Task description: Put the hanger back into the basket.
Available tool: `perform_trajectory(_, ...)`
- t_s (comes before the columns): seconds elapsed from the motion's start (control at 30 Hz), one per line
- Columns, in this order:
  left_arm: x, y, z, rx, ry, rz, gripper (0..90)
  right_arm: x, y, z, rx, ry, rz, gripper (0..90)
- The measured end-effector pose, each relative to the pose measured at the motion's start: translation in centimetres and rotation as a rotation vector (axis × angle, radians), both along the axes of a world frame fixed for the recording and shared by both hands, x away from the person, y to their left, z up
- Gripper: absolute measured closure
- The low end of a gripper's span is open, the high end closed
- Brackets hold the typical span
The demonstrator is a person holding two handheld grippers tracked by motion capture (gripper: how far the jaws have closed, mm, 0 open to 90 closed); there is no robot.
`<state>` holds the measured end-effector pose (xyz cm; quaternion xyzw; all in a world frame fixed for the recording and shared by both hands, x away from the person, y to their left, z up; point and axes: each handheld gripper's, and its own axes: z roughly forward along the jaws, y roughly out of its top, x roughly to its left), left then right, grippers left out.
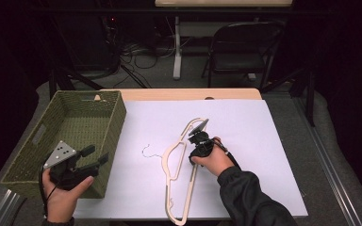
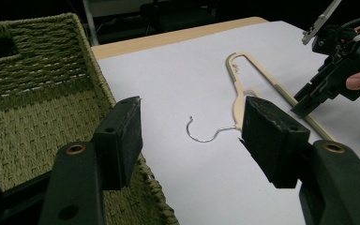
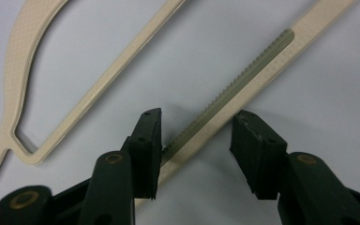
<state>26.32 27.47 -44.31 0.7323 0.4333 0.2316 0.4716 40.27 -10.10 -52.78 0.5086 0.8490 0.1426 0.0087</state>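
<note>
Cream plastic hanger [image 1: 181, 174] flat on white sheet [image 1: 264, 141], table centre. Right gripper [image 3: 196, 140] spread, straddling ribbed bar, likely for pinch. Left gripper [image 2: 190, 136] spread, empty, beside green woven basket [image 1: 52, 136], near left.

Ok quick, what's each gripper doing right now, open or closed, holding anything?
Left gripper: open, holding nothing, beside the basket.
Right gripper: open, jaws on either side of the hanger bar, not clamped on it.
</note>
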Motion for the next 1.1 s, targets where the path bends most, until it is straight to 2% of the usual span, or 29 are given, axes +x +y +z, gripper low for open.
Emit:
perform_trajectory(0.03, 0.0, 0.0, 0.0, -0.002, 0.000, 0.001, 38.2, 0.0, 0.0, 0.0, -0.011, -0.010, -0.005, 55.3)
perform_trajectory(0.1, 0.0, 0.0, 0.0, -0.004, 0.000, 0.003, 38.3, 0.2, -0.2, 0.1, -0.017, 0.004, -0.018, 58.4)
perform_trajectory(0.27, 0.0, 0.0, 0.0, -0.006, 0.000, 0.002, 38.2, 0.4, -0.7, 0.0, 0.007, 0.017, -0.036, 65.6)
perform_trajectory(0.37, -0.1, 0.0, 0.0, -0.005, -0.001, 0.001, 38.2, 0.6, -1.1, 0.1, -0.002, 0.037, -0.033, 71.1)
perform_trajectory(0.4, -0.1, 0.0, 0.0, -0.005, -0.001, 0.003, 38.2, 0.6, -1.3, 0.0, 0.011, 0.035, -0.031, 72.7)
perform_trajectory(0.57, -0.2, -0.1, 0.1, 0.002, -0.004, -0.001, 38.2, 0.5, -1.6, 0.1, 0.007, 0.019, -0.030, 79.3)
perform_trajectory(0.63, -0.1, -0.3, 0.0, -0.001, -0.007, -0.004, 38.3, 0.3, -1.5, 0.0, -0.002, 0.001, -0.021, 79.4)
perform_trajectory(0.7, -0.1, -0.3, 0.0, 0.001, -0.006, -0.005, 38.3, 0.3, -1.4, 0.2, -0.027, 0.007, -0.008, 79.3)
perform_trajectory(0.87, -0.1, -0.4, -0.1, 0.004, -0.005, -0.008, 38.3, 0.2, -1.3, -0.1, -0.008, -0.012, -0.025, 79.3)
perform_trajectory(0.9, -0.1, -0.4, -0.1, 0.004, -0.005, -0.008, 38.2, 0.2, -1.3, 0.1, -0.012, 0.004, -0.019, 79.3)
perform_trajectory(1.0, -0.1, -0.5, -0.1, 0.004, -0.004, -0.009, 38.3, 0.2, -1.4, 0.1, -0.020, 0.001, -0.016, 79.4)
perform_trajectory(1.1, 0.0, -0.6, -0.2, 0.005, -0.004, -0.012, 38.3, 0.3, -1.6, 0.3, -0.010, 0.017, -0.005, 79.5)
